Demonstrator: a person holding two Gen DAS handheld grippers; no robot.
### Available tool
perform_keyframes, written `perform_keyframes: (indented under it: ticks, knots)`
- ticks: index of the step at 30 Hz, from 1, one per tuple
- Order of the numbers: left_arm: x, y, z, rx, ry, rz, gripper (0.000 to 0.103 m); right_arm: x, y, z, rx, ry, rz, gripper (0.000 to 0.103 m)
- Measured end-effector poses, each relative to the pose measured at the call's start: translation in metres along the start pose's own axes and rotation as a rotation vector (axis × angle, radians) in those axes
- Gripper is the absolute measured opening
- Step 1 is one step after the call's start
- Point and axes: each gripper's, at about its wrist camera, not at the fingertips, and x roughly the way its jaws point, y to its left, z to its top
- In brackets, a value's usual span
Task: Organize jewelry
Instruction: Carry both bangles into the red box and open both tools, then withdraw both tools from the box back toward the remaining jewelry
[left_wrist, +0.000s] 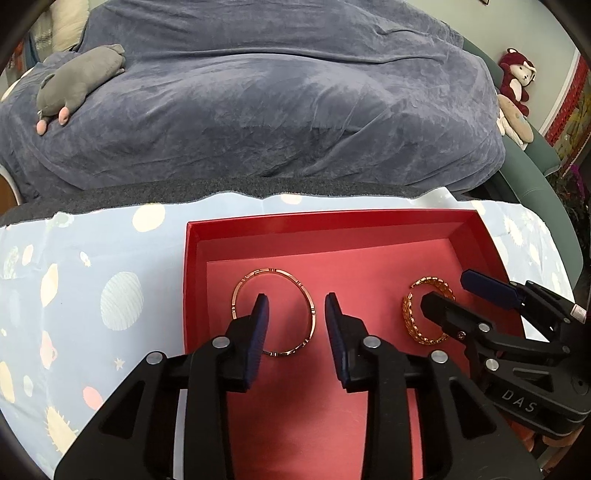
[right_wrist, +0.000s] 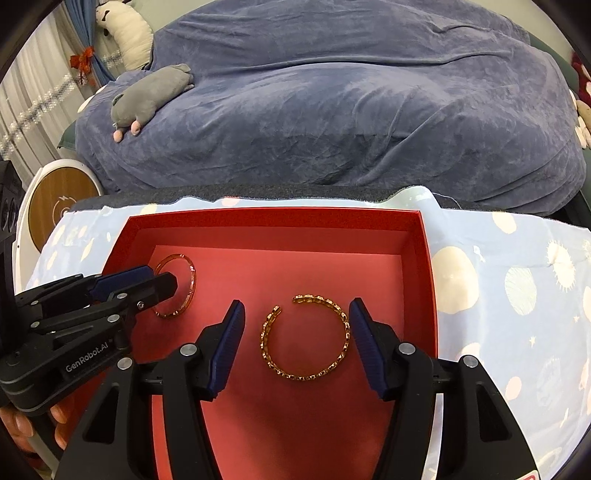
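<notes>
Inside red box (left_wrist: 476, 221), both claws apart: left claw (left_wrist: 295, 306) over rose bangle (left_wrist: 310, 314), right claw (right_wrist: 295, 314) straddling gold cuff (right_wrist: 306, 374), both released for storage.

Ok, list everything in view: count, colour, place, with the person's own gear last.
box: one, red, open, on the patterned cloth.
round bangle: one, rose gold, lying flat in the box's left half.
open cuff bracelet: one, gold chain links, lying flat in the box's right half.
patterned cloth: one, pale blue with planets, under the box.
blanket: one, grey-blue, over the bed behind.
grey plush: one, on the blanket, left.
red plush: one, far right.
round wooden stand: one, white rim, far left.
left gripper: black with blue pads, open over the bangle.
right gripper: same, open astride the cuff.
fingers: behind the left gripper.
</notes>
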Motion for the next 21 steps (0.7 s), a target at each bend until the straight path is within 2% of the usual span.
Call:
perform_keyframes:
  ticks: [6, 12, 15, 21]
  knots:
    - [-0.007, -0.002, 0.002, 0.006, -0.025, 0.007, 0.032, -0.010, 0.000, -0.002, 0.009, -0.014, -0.014, 0.059]
    - [-0.046, -0.013, -0.004, 0.012, -0.066, 0.002, 0.032, -0.060, 0.004, -0.016, -0.027, -0.066, -0.036, 0.059]
    - [-0.077, -0.020, -0.017, 0.024, -0.096, 0.004, 0.035, -0.090, 0.003, -0.033, -0.025, -0.080, -0.033, 0.059]
    - [-0.134, -0.025, -0.070, 0.038, -0.120, 0.028, 0.043, -0.147, 0.006, -0.090, -0.038, -0.092, -0.052, 0.060]
